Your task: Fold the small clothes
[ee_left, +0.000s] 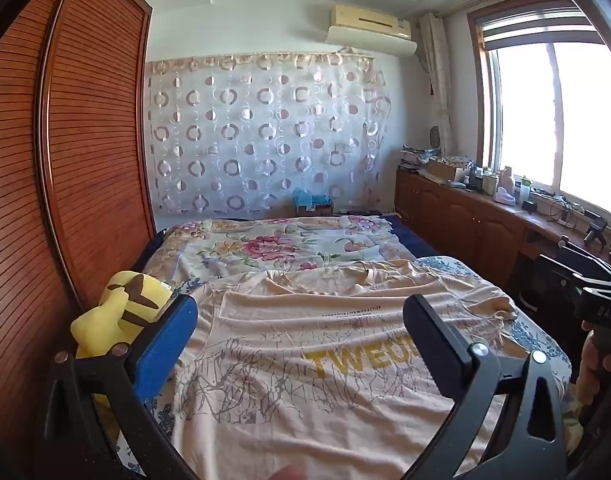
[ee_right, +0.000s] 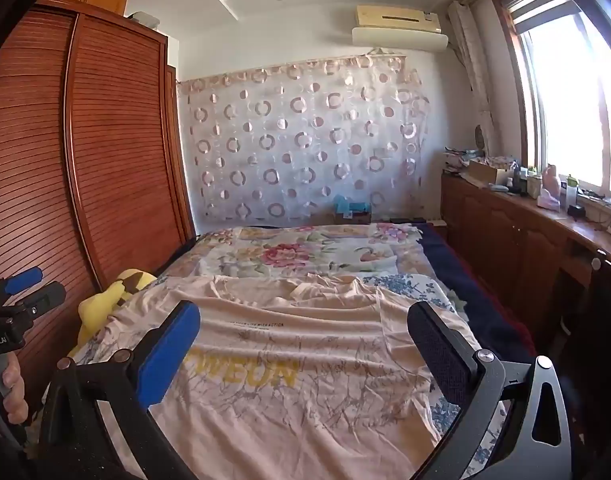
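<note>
I see the peach cotton T-shirt with yellow lettering point(ee_left: 305, 344) lying spread, slightly rumpled, on the floral-sheeted bed point(ee_left: 273, 240). My left gripper point(ee_left: 301, 336) and right gripper point(ee_right: 305, 344) hang above it, fingers spread wide, nothing between them. A yellow plush toy point(ee_left: 117, 312) sits beside the shirt's left edge.

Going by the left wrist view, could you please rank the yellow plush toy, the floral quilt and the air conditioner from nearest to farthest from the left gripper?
From the open left gripper:
1. Yellow plush toy, just beside its blue finger, on the left by the wardrobe.
2. Floral quilt, farther up the bed, beyond the peach T-shirt.
3. Air conditioner, high on the far wall.
</note>
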A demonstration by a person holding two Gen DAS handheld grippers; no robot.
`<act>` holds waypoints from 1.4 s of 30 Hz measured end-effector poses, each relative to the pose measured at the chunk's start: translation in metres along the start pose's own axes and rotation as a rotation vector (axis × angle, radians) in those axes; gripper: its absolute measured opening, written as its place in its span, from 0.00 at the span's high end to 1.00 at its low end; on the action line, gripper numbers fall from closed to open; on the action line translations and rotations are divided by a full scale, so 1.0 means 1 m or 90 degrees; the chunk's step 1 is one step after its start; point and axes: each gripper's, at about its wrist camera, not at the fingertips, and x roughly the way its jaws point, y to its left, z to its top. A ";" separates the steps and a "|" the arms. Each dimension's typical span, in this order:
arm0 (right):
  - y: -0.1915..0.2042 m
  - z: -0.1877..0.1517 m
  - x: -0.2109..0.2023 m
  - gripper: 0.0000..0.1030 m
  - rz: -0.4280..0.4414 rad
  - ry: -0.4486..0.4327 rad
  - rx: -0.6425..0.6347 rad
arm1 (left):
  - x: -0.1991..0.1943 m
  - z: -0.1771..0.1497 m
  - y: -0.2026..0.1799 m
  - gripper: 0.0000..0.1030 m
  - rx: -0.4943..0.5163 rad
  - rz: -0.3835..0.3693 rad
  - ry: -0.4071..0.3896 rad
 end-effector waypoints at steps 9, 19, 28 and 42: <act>-0.001 -0.001 -0.001 0.00 -0.003 0.004 -0.011 | -0.005 0.003 -0.002 0.00 0.009 0.000 -0.009; 0.003 -0.002 -0.001 0.00 -0.003 0.002 -0.015 | -0.004 0.003 -0.001 0.00 0.004 0.002 -0.006; 0.002 0.000 -0.003 0.00 -0.005 0.001 -0.017 | -0.004 0.004 -0.002 0.00 0.000 0.007 -0.007; 0.004 0.001 -0.007 0.00 -0.005 -0.005 -0.020 | -0.009 0.006 0.001 0.00 0.002 0.004 -0.015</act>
